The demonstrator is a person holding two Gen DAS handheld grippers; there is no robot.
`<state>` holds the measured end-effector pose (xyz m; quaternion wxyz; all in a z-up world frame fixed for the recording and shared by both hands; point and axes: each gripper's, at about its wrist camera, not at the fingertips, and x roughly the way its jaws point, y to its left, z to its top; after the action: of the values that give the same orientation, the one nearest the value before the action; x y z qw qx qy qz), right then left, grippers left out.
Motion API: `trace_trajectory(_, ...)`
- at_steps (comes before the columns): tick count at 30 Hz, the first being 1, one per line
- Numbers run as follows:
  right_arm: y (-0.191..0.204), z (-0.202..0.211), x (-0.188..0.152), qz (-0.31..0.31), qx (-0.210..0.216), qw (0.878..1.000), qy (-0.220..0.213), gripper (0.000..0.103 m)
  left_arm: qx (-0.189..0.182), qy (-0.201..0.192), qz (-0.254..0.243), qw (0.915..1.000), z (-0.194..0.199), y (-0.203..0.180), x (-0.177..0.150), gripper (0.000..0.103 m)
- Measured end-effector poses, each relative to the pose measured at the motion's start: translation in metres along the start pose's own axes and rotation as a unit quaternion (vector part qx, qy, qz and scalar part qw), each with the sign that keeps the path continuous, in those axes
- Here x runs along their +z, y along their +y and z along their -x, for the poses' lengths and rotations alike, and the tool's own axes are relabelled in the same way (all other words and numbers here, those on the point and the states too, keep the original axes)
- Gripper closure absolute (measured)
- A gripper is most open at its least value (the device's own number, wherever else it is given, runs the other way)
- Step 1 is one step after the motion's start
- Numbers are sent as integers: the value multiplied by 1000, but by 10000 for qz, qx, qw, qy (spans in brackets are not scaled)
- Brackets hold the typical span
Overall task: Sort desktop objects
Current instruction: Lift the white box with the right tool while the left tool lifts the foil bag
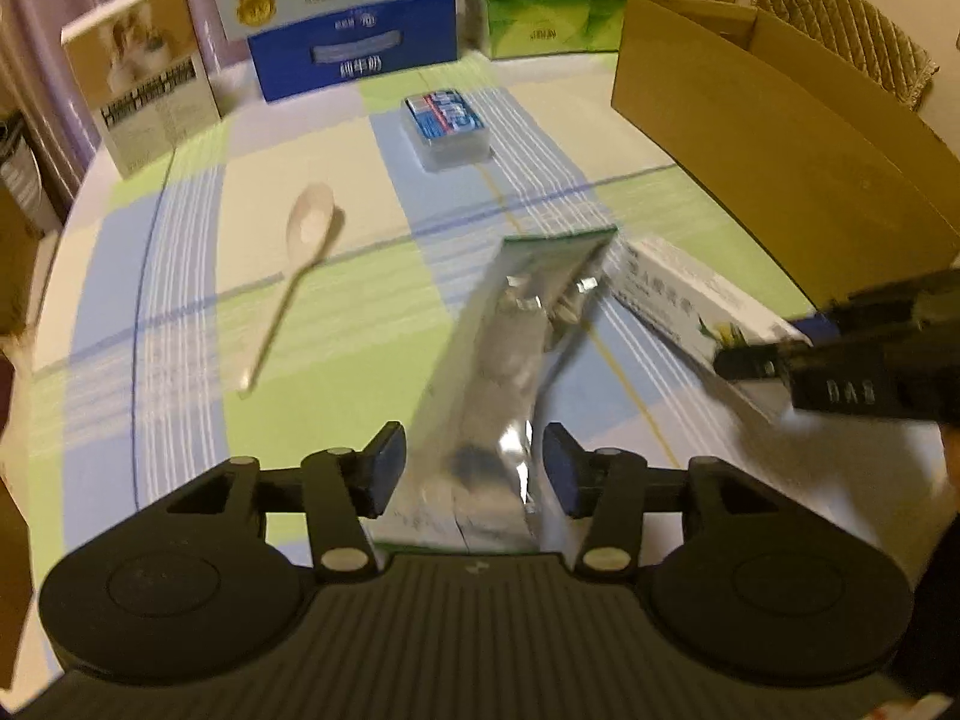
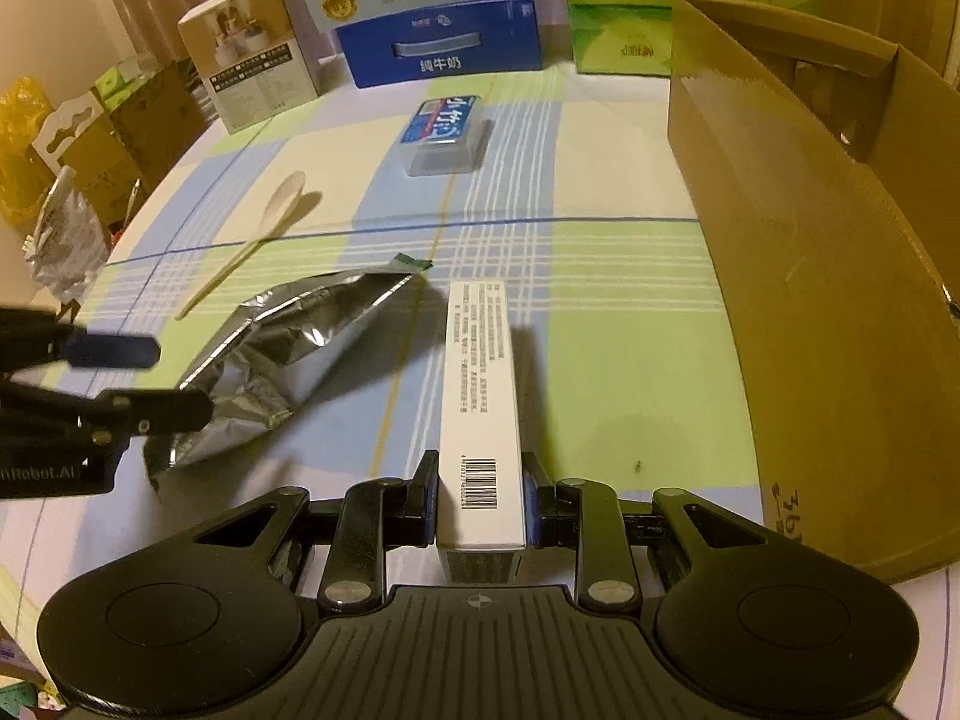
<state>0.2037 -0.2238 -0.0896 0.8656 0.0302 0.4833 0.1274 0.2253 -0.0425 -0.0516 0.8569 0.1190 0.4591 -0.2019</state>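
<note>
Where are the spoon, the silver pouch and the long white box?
spoon (image 2: 282,201): right wrist view, on its bowl.
silver pouch (image 1: 510,336): left wrist view, on its crinkled middle.
white box (image 2: 478,372): right wrist view, on its printed top face.

The left gripper (image 1: 474,468) angles downward with jaws partly apart, while the right gripper (image 2: 480,504) tilts downward, jaws clamped.

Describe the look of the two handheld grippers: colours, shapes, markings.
Both are matte black plastic. The left gripper and the right gripper each have a ribbed centre plate flanked by two round discs, hinged link arms with silver pivot pins, and two fingers faced with dark blue pads. White lettering runs along the left gripper's side, seen from the right wrist camera. No cables or sleeves show.
</note>
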Motion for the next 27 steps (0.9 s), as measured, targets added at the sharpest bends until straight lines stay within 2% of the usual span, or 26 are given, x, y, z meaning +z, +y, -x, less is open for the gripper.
trace_trajectory(2,-3,-4,1,-12,-21,10000,40,79,-80,24,-140,9999,-5,0,8,50)
trace_trajectory(7,-6,-11,5,-26,5,10000,85,79,-297,302,-580,9974,-35,-7,22,44)
trace_trajectory(11,-9,-16,12,-48,0,9999,97,77,-220,572,-924,9938,-58,-15,28,43)
trace_trajectory(16,-10,-22,16,-14,9,9998,178,63,-253,773,-936,9923,-75,-14,37,44)
trace_trajectory(20,-9,-23,19,8,70,9998,163,58,-289,870,-919,9915,-82,-12,40,41)
trace_trajectory(23,-8,-24,21,8,94,9998,165,56,-372,866,-814,9922,-83,-9,41,46)
trace_trajectory(24,-8,-25,22,6,96,9998,168,56,-394,844,-769,9927,-82,-7,40,55)
trace_trajectory(27,-8,-25,23,30,72,9998,177,56,-422,865,-753,9925,-79,-5,39,63)
